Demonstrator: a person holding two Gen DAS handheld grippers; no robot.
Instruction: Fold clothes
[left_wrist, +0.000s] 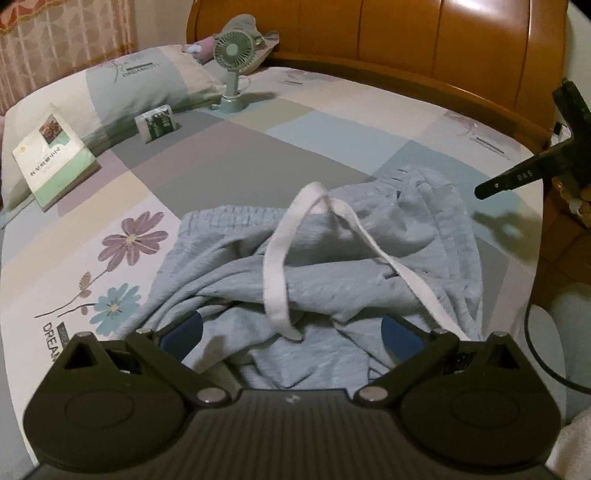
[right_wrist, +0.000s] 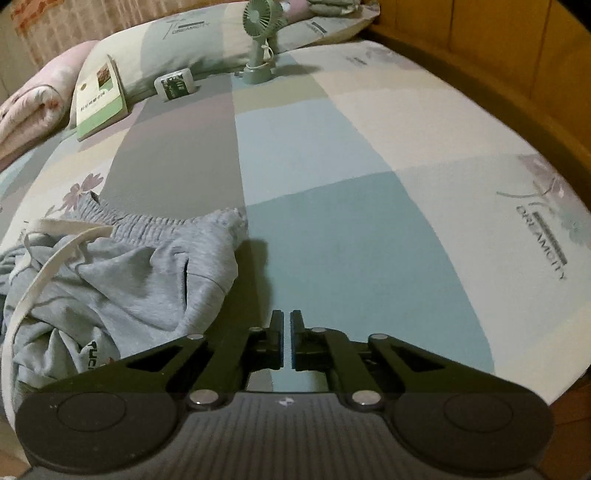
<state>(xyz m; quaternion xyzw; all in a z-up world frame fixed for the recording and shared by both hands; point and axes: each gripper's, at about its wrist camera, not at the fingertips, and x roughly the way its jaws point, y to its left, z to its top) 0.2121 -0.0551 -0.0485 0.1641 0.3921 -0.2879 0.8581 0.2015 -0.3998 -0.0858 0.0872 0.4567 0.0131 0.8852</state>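
Grey sweatpants (left_wrist: 332, 266) lie crumpled on the patchwork bedsheet (left_wrist: 229, 162), with a white drawstring (left_wrist: 275, 273) looped over them. My left gripper (left_wrist: 291, 332) is open, its blue-padded fingers (left_wrist: 184, 332) spread over the near part of the pants, nothing held. My right gripper (right_wrist: 287, 325) is shut and empty, low above the bare sheet (right_wrist: 351, 229) just right of the pants (right_wrist: 122, 280). It also shows in the left wrist view (left_wrist: 491, 186) at the right of the pants' waistband.
A small green desk fan (left_wrist: 233, 62), a small box (left_wrist: 155, 123) and a book (left_wrist: 53, 155) sit by the pillow (left_wrist: 147, 77) at the far left. A wooden headboard (left_wrist: 406, 40) bounds the bed. A pink quilt (right_wrist: 33, 107) lies far left.
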